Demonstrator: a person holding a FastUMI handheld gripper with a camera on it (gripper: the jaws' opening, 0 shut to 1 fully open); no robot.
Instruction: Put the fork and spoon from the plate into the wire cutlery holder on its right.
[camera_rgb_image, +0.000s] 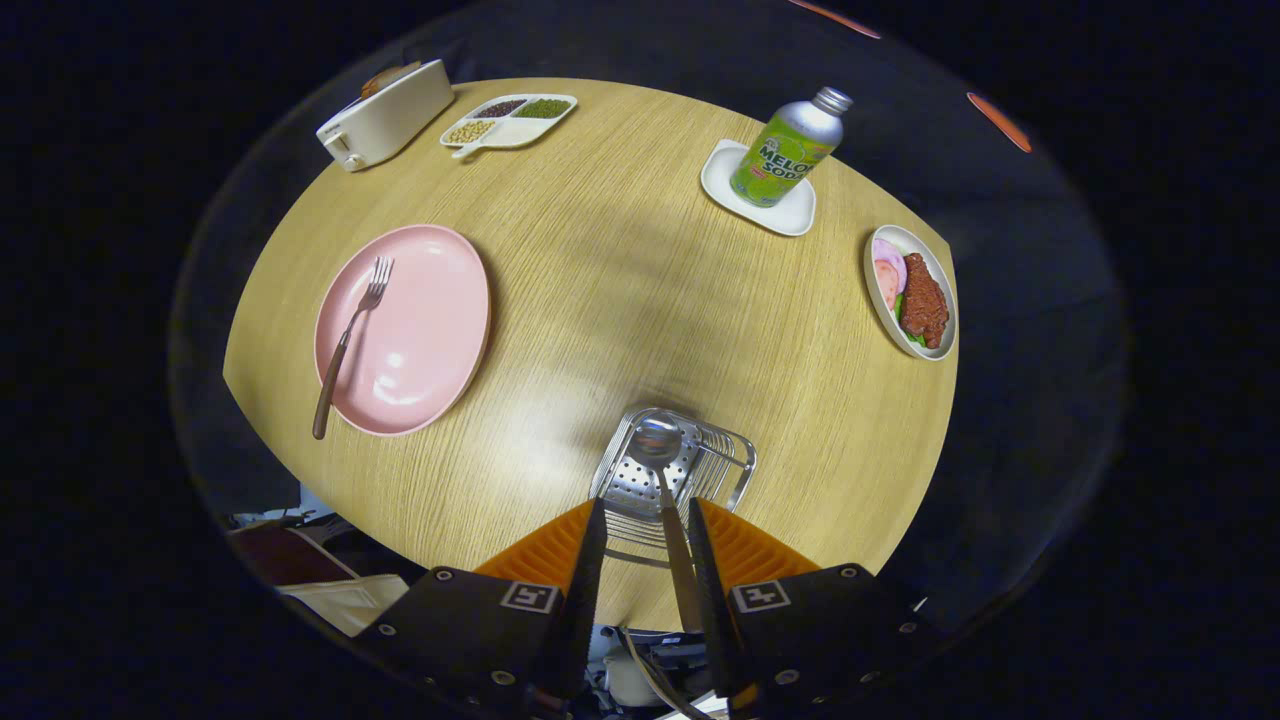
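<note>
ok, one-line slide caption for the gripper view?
Gripper with spoon between its fingers, bowl over the wire cutlery holder; fork waits on the pink plate.

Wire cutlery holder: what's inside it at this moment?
The spoon reaches into the wire cutlery holder, bowl over its perforated base, handle running back between the tool's parted fingers. The spoon covers part of the base. The fork lies on the pink plate.

Staged dining setup in booth: round wooden table (620, 290), toaster (385, 115), soda bottle (790, 148), plate of food (910, 292), black cloth wall.
</note>
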